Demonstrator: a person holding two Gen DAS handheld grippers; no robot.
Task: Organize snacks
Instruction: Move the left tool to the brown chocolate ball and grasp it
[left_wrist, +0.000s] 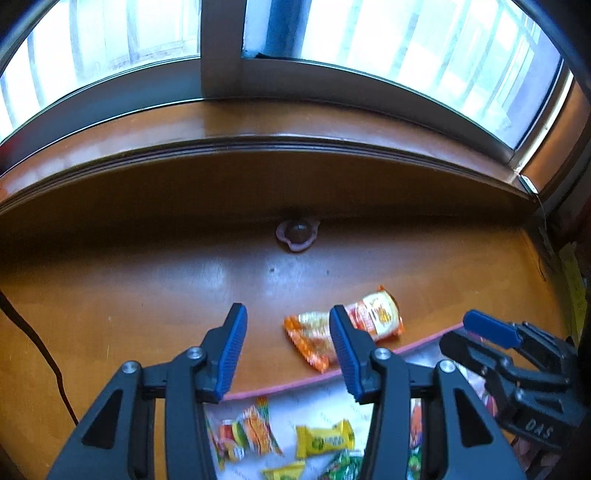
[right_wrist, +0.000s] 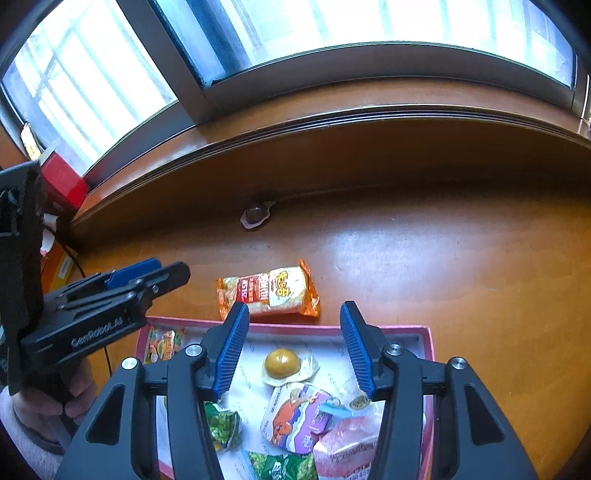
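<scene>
1. A black cable (left_wrist: 37, 343) trails over the worktop's (left_wrist: 129, 288) left part and is cut off at the frame's lower edge; a red box (right_wrist: 64, 181) at the far left, by the window sill (right_wrist: 332, 107), is half hidden behind the left gripper's body.
2. The left gripper (left_wrist: 288, 317) hangs above the far rim of the pink-edged box (right_wrist: 424, 328), fingers (left_wrist: 232, 354) moderately apart and gripping nothing; bare worktop shows between them.
3. Inside the box lie small packets that the fingers partly cover: a yellow packet (left_wrist: 325, 439), green packets (right_wrist: 221, 424) cut off by the lower edge, a round yellow-brown sweet (right_wrist: 282, 363) in clear wrap and a purple pouch (right_wrist: 299, 417). Their print is too blurred to read.
4. The orange snack packet (right_wrist: 269, 291) lies flat on the worktop just beyond the box's far rim, its long axis roughly parallel to that rim; in the left wrist view a finger hides its middle.
5. A small dark sweet in a pale wrapper (right_wrist: 255, 216) sits at the worktop's far edge, under the sill.
6. The right gripper (right_wrist: 294, 315) hovers over the box, fingers (right_wrist: 231, 350) moderately apart and empty.
</scene>
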